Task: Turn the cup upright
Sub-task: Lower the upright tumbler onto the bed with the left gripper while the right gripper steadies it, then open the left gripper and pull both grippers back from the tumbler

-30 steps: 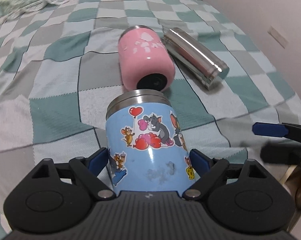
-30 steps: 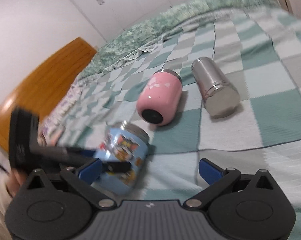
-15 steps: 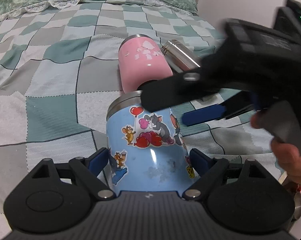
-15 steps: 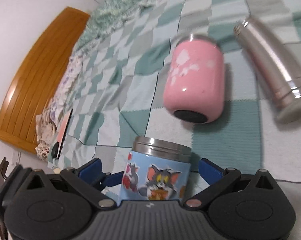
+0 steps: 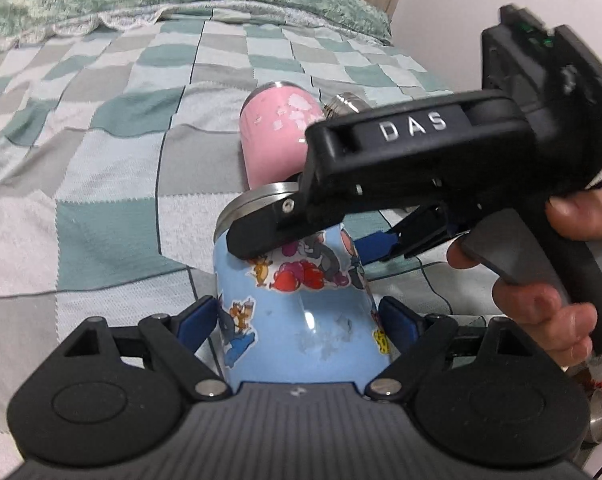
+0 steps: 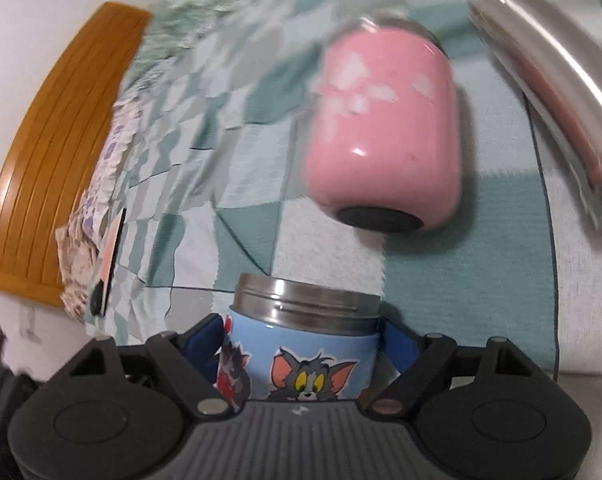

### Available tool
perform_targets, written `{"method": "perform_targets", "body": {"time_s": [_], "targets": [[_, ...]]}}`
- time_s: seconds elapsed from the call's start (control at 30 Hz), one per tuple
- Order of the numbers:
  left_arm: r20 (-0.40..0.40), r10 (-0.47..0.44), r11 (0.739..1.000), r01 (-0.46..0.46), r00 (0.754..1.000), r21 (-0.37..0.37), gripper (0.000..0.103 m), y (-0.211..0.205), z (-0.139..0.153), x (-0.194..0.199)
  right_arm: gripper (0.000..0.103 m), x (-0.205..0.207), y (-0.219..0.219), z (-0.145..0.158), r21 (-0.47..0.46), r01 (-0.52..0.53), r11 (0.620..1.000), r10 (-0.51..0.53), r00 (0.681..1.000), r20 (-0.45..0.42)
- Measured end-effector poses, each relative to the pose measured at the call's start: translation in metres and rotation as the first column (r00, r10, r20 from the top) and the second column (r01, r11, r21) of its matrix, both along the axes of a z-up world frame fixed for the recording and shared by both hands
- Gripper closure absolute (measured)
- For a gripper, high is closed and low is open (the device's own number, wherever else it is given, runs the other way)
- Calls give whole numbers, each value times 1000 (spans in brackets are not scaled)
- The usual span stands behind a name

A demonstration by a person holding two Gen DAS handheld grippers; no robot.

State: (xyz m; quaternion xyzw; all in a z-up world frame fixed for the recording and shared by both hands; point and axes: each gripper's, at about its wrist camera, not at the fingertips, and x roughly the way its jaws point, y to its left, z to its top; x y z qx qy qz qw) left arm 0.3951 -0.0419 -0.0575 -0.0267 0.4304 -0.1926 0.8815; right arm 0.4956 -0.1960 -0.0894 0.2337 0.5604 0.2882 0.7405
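Between the blue pads of the left hand-held gripper (image 5: 297,316) sits the blue cartoon cup (image 5: 297,300), its lower body clamped on both sides, steel rim pointing away toward the bed's pillow end. Across its upper part reaches the right hand-held gripper (image 6: 301,340), pads at either side of the cup just below the steel rim; whether they press it I cannot tell. Beyond it on the checked bedspread (image 5: 101,152), a pink cup (image 6: 385,136) lies on its side, a steel flask (image 6: 549,80) lying beside it.
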Motion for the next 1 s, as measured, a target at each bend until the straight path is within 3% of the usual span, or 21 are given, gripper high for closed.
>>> {"method": "perform_targets", "body": {"time_s": [0.1, 0.27, 0.33, 0.43, 0.5, 0.57, 0.67, 0.73, 0.83, 1.0], "targets": [[41, -15, 1000, 16, 999, -23, 15, 7, 6, 0, 19, -11, 7, 19, -43, -26, 999, 32, 990, 140], [115, -27, 996, 37, 993, -86, 20, 30, 17, 5, 19, -30, 18, 47, -119, -44, 992, 84, 931, 354], [172, -38, 995, 54, 984, -87, 21, 35, 22, 4, 20, -39, 21, 55, -135, -46, 990, 101, 892, 441], [281, -66, 994, 89, 957, -67, 21, 37, 22, -6, 20, -59, 31, 68, -201, -38, 979, 153, 788, 597], [352, -76, 994, 100, 933, -48, 21, 34, 17, -15, 20, -68, 36, 74, -235, -35, 971, 183, 740, 647], [394, -78, 995, 96, 916, -25, 21, 31, 7, -25, 20, -76, 40, 73, -273, -44, 961, 224, 702, 676], [367, -87, 996, 93, 926, 1, 22, 28, -11, -31, 19, -82, 45, 61, -323, -79, 943, 284, 697, 658], [352, -68, 996, 81, 934, -24, 22, 33, -17, -36, 19, -93, 48, 57, -347, -85, 934, 317, 643, 697], [300, -33, 995, 60, 953, -83, 23, 43, -18, -37, 20, -104, 53, 60, -370, -83, 925, 337, 626, 703], [303, -33, 994, 62, 952, -88, 23, 48, -21, -39, 20, -110, 55, 61, -357, -101, 928, 340, 620, 708]]}}
